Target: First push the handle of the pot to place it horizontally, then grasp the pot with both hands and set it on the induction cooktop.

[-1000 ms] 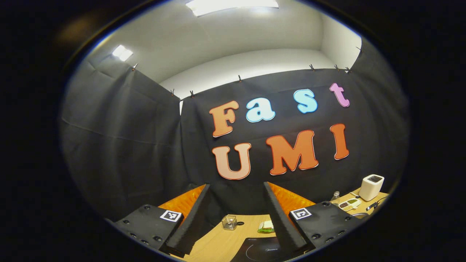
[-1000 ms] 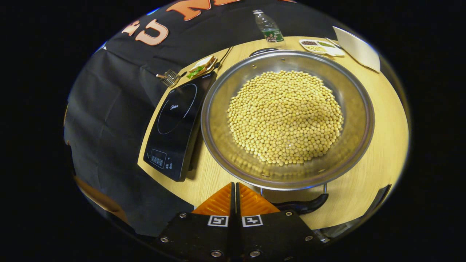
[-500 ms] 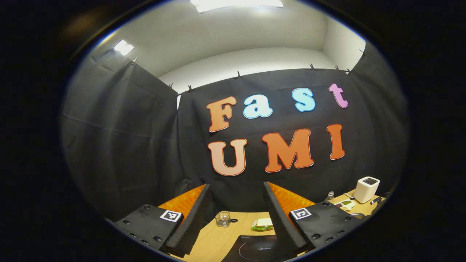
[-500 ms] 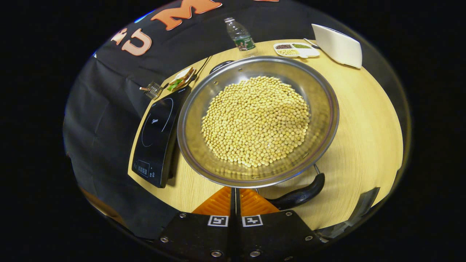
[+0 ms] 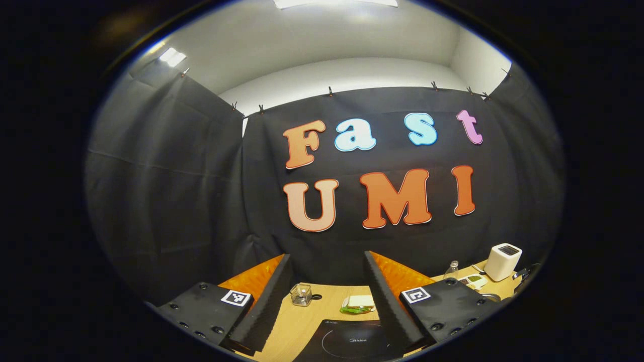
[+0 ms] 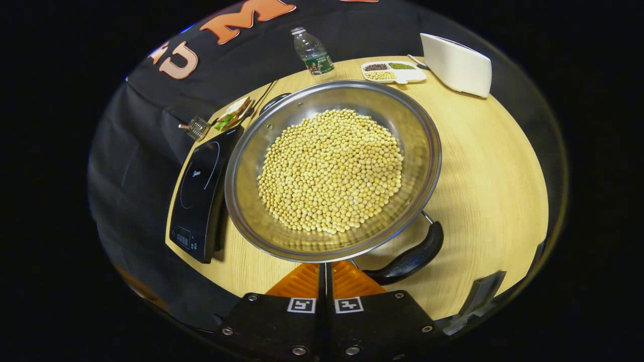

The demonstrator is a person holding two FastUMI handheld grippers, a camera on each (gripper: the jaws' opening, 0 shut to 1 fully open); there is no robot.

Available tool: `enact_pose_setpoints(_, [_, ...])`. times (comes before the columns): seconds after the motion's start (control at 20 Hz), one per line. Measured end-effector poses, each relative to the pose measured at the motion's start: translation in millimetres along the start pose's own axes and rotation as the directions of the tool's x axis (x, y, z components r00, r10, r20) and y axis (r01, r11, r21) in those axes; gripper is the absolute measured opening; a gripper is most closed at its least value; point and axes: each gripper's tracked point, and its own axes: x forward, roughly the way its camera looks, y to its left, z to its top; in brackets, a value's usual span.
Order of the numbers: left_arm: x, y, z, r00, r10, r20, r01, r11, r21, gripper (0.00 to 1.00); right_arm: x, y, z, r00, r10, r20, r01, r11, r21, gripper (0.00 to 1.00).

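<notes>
Taking the pot as the landmark, the right gripper is sitting nearest the camera, its two fingers pressed together with nothing between them, their tips lying just under the pot's near rim and against the inner end of the black handle. That handle is angling off to the near right of the pot, so the first step, pushing the handle round until it lies level across, seems to be the one in hand and not yet finished. The pot itself is resting on the wooden table, heaped with yellow beans, and the induction cooktop is lying just beside it on the left, its glass bare. Beyond the pot, at the table's far edge, a water bottle, a divided dish and a white box-like appliance are standing well apart from it. The left gripper is hanging with its jaws wide apart and holding nothing, looking over the cooktop toward the back of the booth. The next move, as I judge it, is calling for a steady sideways nudge on the handle, then both grippers closing on opposite sides so the loaded pot is lifting level.
</notes>
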Motion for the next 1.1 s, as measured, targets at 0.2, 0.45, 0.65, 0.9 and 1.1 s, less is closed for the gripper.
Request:
enact_pose_setpoints(0.2, [3.8,-4.4,-5.9,1.000,-0.006,-0.007,0.006,1.000,0.001,0.93,-2.3,-10.8,2.5,1.000,0.008,-0.003,-0.008,1.000,0.019,0.00])
enact_pose_setpoints(0.45, [14.0,-9.0,-14.9,1.000,-0.010,-0.023,0.010,1.000,0.002,0.93,-1.4,-31.2,13.9,1.000,-0.029,0.008,0.029,0.999,0.031,0.00])
enact_pose_setpoints(0.65, [18.6,-20.3,-34.7,0.997,-0.045,-0.058,0.045,0.999,0.003,0.93,0.5,-44.3,20.9,0.999,-0.046,0.015,0.045,0.998,0.032,0.00])
enact_pose_setpoints(0.9, [23.3,-22.8,-39.3,0.997,-0.049,-0.063,0.050,0.999,0.016,0.93,4.6,-69.7,32.3,0.995,-0.102,0.015,0.101,0.994,0.047,0.00])
enact_pose_setpoints(1.1, [23.5,-23.4,-38.9,0.998,-0.048,-0.050,0.049,0.999,0.022,0.93,7.0,-89.5,40.3,0.991,-0.135,0.020,0.134,0.988,0.073,0.00])
